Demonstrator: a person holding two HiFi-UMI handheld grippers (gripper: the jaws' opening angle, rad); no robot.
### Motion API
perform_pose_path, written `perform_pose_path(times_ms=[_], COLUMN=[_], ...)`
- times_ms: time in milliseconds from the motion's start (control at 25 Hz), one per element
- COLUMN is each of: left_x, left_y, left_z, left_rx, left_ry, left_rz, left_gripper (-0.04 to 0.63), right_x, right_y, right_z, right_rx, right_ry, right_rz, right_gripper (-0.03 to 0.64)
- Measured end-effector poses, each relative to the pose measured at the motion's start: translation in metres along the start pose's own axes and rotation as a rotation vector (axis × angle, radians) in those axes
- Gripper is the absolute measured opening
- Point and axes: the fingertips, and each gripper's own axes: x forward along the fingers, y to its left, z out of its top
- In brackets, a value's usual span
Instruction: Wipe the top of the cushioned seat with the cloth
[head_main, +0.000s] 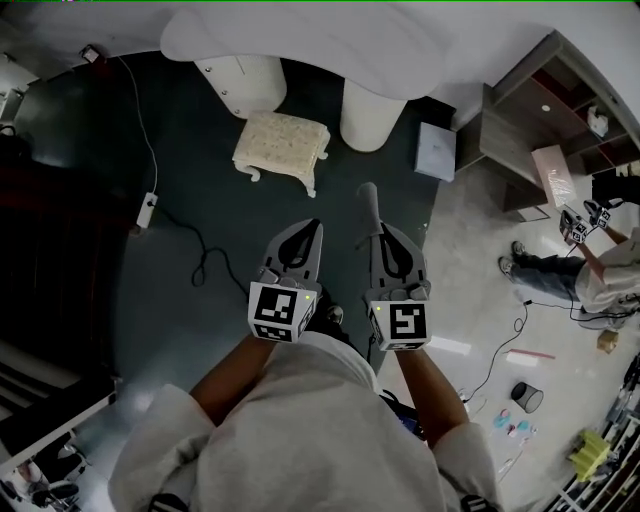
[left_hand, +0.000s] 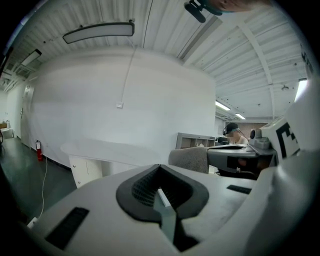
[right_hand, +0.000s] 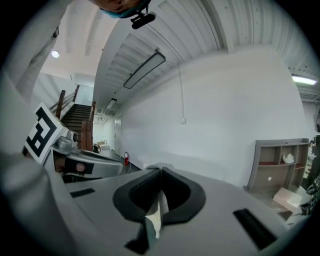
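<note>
Closest to the head camera was the person's grey sweatshirt (head_main: 290, 430), with both forearms reaching forward and a gripper in each hand, held side by side over the dark floor (head_main: 190, 180). Each one had its cube of square markers facing up, one on the left (head_main: 279, 311) and one on the right (head_main: 403, 322). The left gripper (head_main: 314, 228) had its tongs pressed together with nothing between them, and its own view showed that pretty clearly, the two dark pads meeting at the tip (left_hand: 160, 168). The right gripper (head_main: 383, 238) was clamped on the cloth (head_main: 368, 203), a grey strip poking out past its tip. In the right gripper view you could see a pale sliver of it pinched between the pads, and the left gripper view caught the grey cloth (left_hand: 189, 159) off to the side too. So the cloth was up in the air, nowhere near touching anything. Further out, the cushioned seat (head_main: 282, 148), a little cream stool with curvy legs, sat on the floor ahead of the grippers and a bit to the left, well apart from the cloth. Off to the left a cable (head_main: 200, 262) snaked to a white power strip (head_main: 146, 209). Just behind the seat stood a big white table (head_main: 330, 40) on fat round legs, with a pale box (head_main: 437, 151) leaning by the right one. Farthest out on the right were a wooden shelf unit (head_main: 540, 110) and a second person (head_main: 560, 275) on the lighter floor.
</note>
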Motion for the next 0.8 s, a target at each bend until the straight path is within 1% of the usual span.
perform_pose_path(times_ms=[80, 240, 360, 480, 680, 800], left_x=[0.008, 0.026, 0.037, 0.047, 0.059, 0.064], left_y=[0.014, 0.049, 0.073, 0.095, 0.135, 0.152], left_z=[0.001, -0.002, 0.003, 0.01, 0.01, 0.01], left_rx=[-0.014, -0.068, -0.061, -0.067, -0.105, -0.121], left_ry=[0.009, 0.039, 0.041, 0.029, 0.027, 0.029], left_rz=[-0.005, -0.011, -0.016, -0.027, 0.02, 0.043], left_gripper=[0.014, 0.014, 0.014, 0.014, 0.014, 0.014], right_x=[0.018, 0.055, 0.082, 0.106, 0.145, 0.166], right_y=[-0.003, -0.001, 0.012, 0.022, 0.033, 0.043], right_z=[-0.001, 0.005, 0.012, 0.009, 0.008, 0.02], right_rx=[-0.002, -0.014, -0.046, -0.087, -0.085, -0.111], right_ry=[0.018, 0.046, 0.073, 0.118, 0.154, 0.142], right_rz=[0.002, 0.01, 0.06, 0.11, 0.145, 0.187], right_gripper=[0.014, 0.014, 0.014, 0.014, 0.014, 0.014])
